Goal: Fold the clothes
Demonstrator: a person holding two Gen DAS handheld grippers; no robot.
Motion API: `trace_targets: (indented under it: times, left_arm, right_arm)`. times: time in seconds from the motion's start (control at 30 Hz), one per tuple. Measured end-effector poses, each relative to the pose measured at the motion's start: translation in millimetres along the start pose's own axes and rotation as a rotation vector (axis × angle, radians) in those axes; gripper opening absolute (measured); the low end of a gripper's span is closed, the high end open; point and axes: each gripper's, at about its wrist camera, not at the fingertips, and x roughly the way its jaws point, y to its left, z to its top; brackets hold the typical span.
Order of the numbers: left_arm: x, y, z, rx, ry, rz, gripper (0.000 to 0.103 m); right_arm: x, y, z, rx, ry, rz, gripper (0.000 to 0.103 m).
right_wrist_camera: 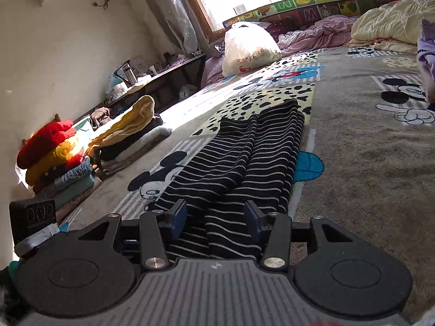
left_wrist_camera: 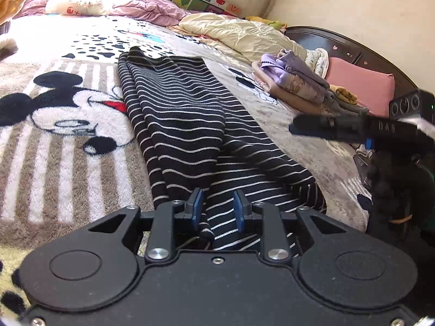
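On the bed, across the plush beige cartoon-mouse blanket point(left_wrist_camera: 68, 146), the black knit garment with thin white stripes point(left_wrist_camera: 185, 125) lies as a long, narrowed strip running away from both cameras, its sides already lapped inward so that layered lengthwise ridges show; its near end sits under both tools, its far end lies flat toward the spotted patch of the blanket.

Left hand-held gripper point(left_wrist_camera: 217, 212): jaws apart, blue pads standing either side of a raised fold of the near hem; the cloth passes between them, but contact by either pad cannot be confirmed; nothing is clamped. Right hand-held gripper point(right_wrist_camera: 216, 218): jaws wider apart, likewise straddling the near edge at the other ridge; nothing is clamped; touch cannot be told.

Judgement: the scene fits either a pinch about to be taken on the near hem for a fold away toward the far end, or a release just made after the edge was laid down; the pictures do not settle which. If a crosswise fold is in hand, good practice calls for both pads to take all layers at matching points on the hem, level lift, and the edges kept square so the lapped sides do not spill open.

Stacks of folded clothes, red, yellow and denim point(right_wrist_camera: 57, 160) and lilac and tan point(left_wrist_camera: 293, 81), stand well apart on either side.
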Motion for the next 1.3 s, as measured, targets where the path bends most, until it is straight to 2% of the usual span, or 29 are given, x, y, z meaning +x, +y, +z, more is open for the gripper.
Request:
trace_targets:
  times: [0.07, 0.1, 0.17, 0.23, 0.3, 0.43, 0.63, 0.73, 0.87, 1.03, 1.2, 1.3]
  left_arm:
    - [-23, -2, -1, 0.004, -0.071, 0.009, 0.033]
    - [-33, -4, -3, 0.027, -0.098, 0.032, 0.042]
    - [-51, -11, -10, 0.093, -0.136, 0.100, 0.052]
    - [-60, -20, -16, 0.194, -0.144, 0.170, 0.054]
    - [-66, -30, -24, 0.305, -0.143, 0.230, 0.061]
    - [-69, -49, -49, 0.533, -0.118, 0.287, 0.066]
    - [-47, -78, -89, 0.937, -0.011, 0.393, 0.066]
    - [-31, -77, -105, 1.111, 0.067, 0.468, 0.066]
    - [-19, -76, -111, 1.242, 0.046, 0.518, 0.068]
    - [-5, -73, -117, 1.430, 0.015, 0.573, 0.068]
    - [1, -59, -113, 1.507, -0.036, 0.645, 0.067]
    - [4, -56, -108, 1.516, -0.075, 0.635, 0.064]
  right_arm:
    - [-21, 12, -24, -0.078, 0.017, -0.044, 0.049]
    - [-30, 19, -35, -0.121, 0.022, -0.065, 0.050]
    - [-42, 34, -49, -0.233, 0.020, -0.102, 0.051]
    - [-42, 53, -65, -0.376, 0.048, -0.127, 0.053]
    - [-42, 73, -80, -0.518, 0.076, -0.152, 0.055]
    - [-32, 96, -102, -0.702, 0.139, -0.209, 0.056]
    - [-29, 104, -111, -0.802, 0.142, -0.300, 0.057]
    - [-26, 107, -118, -0.854, 0.131, -0.337, 0.062]
    - [-17, 113, -126, -0.939, 0.084, -0.370, 0.065]
    - [-13, 105, -124, -0.973, 0.059, -0.393, 0.065]
    - [-10, 97, -123, -1.006, 0.033, -0.415, 0.067]
    - [-7, 92, -120, -1.020, 0.013, -0.426, 0.067]
